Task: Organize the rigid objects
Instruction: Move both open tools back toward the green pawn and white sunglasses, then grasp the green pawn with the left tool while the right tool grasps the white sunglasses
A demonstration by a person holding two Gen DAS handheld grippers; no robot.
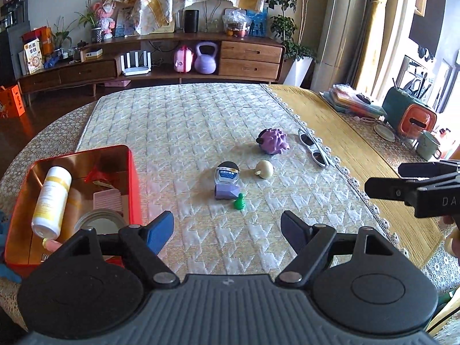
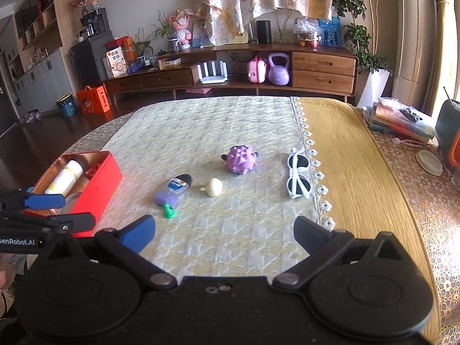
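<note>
We hold both tools spread and empty; ahead of the left tool [image 1: 227,230], the small green figure [image 1: 239,202] looks light, rigid: pinch its body.

Ahead of the left gripper's [image 1: 227,231] spread jaws lie a peg [image 1: 239,202], then a small bottle [image 1: 227,182], with a garlic bulb [image 1: 264,169] right of it. Farther ahead sits a spiky toy [image 1: 273,141], sunglasses [image 1: 313,151] to its right. Left of the jaws stands a tin box [image 1: 135,184] holding a bottle [image 1: 51,201].
</note>
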